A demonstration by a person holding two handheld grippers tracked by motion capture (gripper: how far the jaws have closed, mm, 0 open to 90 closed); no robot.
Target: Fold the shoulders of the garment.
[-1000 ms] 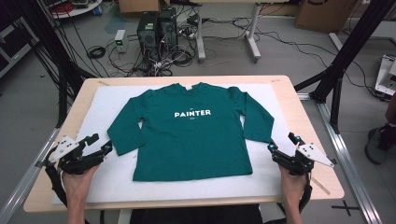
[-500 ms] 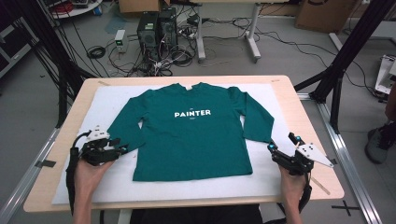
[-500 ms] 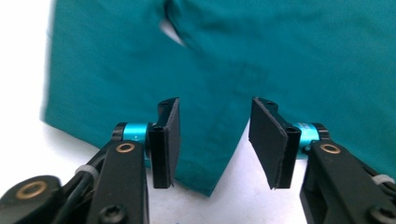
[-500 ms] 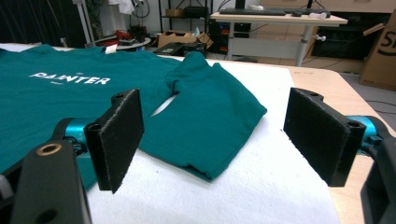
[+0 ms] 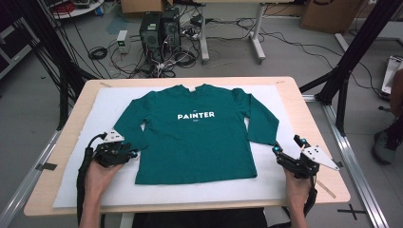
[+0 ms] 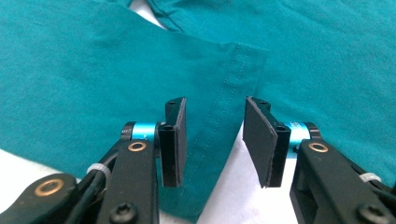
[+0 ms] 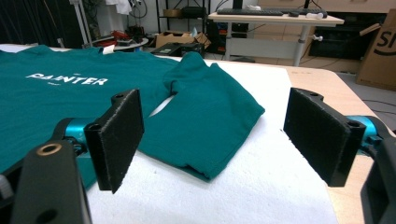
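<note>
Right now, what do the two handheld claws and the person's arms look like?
The left claw and the right claw are black frames with flat black padded jaws, blue collars at the jaw mounts and brass-coloured pivot rings. Each carries a grey three-cornered plate on top and trails a black cable. The forearms are bare, with no sleeves in sight.

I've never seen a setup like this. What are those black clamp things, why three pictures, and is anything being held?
A person holds a two-jaw clamp in each hand: the left gripper and the right gripper. The high view looks down on the table from above. The other two pictures come from small cameras riding on each gripper, looking along its jaws. A green shirt printed PAINTER lies flat on a white mat. The left gripper's jaws have just been closing around the sleeve cuff, but the pads do not press it yet. The right gripper stands open near the other sleeve. Nothing is held.
</note>
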